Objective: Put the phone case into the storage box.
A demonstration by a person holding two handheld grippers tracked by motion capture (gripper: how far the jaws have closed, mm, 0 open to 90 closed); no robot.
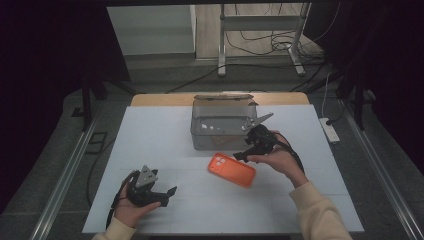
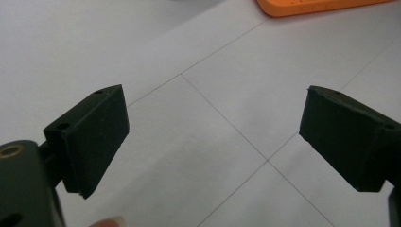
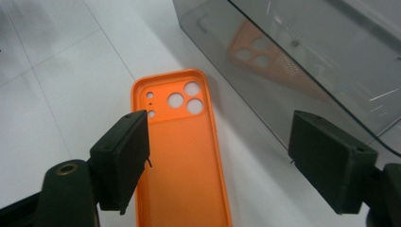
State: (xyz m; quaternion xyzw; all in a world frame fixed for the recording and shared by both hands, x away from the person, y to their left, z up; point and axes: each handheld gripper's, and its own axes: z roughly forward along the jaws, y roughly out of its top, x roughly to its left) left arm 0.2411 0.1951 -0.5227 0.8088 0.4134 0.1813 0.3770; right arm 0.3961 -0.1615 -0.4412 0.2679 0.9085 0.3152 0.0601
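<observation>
**A:** Orange phone case (image 1: 231, 170) is lying open side up on the white surface (image 1: 165, 135), just in front of the grey transparent box (image 1: 222, 125). Going left to right, what are you seeing?

**B:** At the left, the left gripper (image 1: 162, 195) is resting low near the person's edge, well apart from the case. Its fingers (image 2: 92, 137) are standing wide with nothing between them; in the left gripper view just a corner of the case (image 2: 321, 5) is peeking in at the top.

**A:** And the right?

**B:** The right gripper (image 1: 245, 152) is hovering just beside the case's far end, close to the box's front wall. Its fingers (image 3: 120, 158) are spread wide and empty too, framing the case (image 3: 182, 156) in the right gripper view, camera holes toward the box.

**A:** What is looking risky?

**B:** I'm judging the case as thin and flat, so the fingers may be scraping the surface and pushing it away instead of getting under a rim. It could be sliding against the box wall, or one finger could be knocking the box, since the gap there is looking tight.
</observation>
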